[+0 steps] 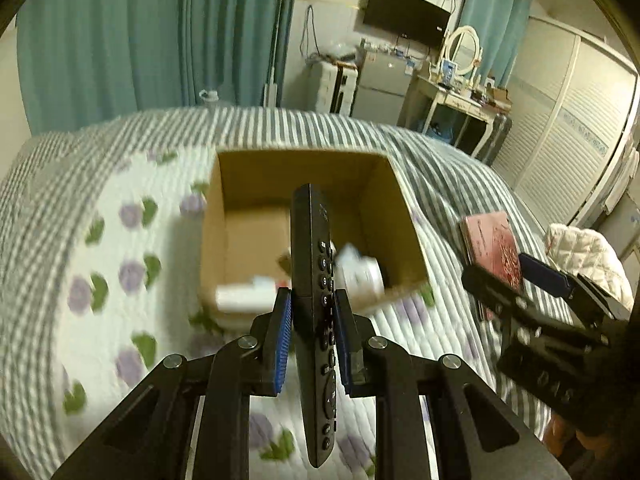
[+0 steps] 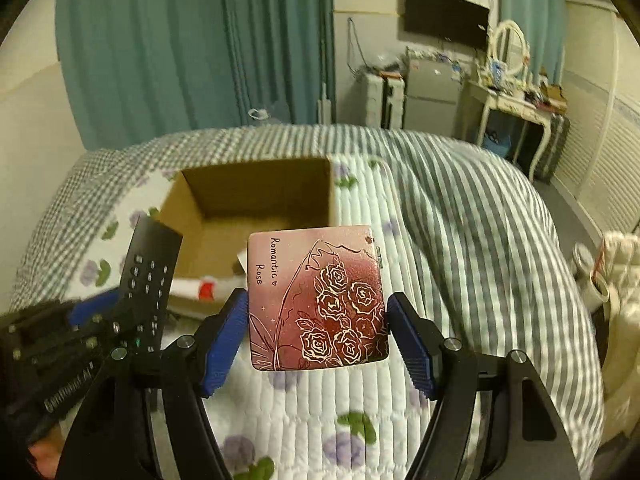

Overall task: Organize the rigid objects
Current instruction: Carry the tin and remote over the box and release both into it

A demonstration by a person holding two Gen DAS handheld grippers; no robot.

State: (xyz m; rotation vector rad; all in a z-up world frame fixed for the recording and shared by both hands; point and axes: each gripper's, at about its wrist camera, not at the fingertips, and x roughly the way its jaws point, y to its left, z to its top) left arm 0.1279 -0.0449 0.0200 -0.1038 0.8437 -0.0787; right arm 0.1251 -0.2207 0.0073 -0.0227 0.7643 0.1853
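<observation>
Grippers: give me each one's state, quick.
Left gripper: shut on the black remote control.
Right gripper: shut on the pink rose-print case.

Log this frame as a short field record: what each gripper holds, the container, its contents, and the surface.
left gripper: shut on long black remote control, held on edge, pointing toward the box
right gripper: shut on square pink rose-printed tin, lettered "Romantic Rose"
container: open brown cardboard box on the bed
box contents: white items, blurred, kind unclear
surface: white quilted floral bedspread with a grey striped border
</observation>
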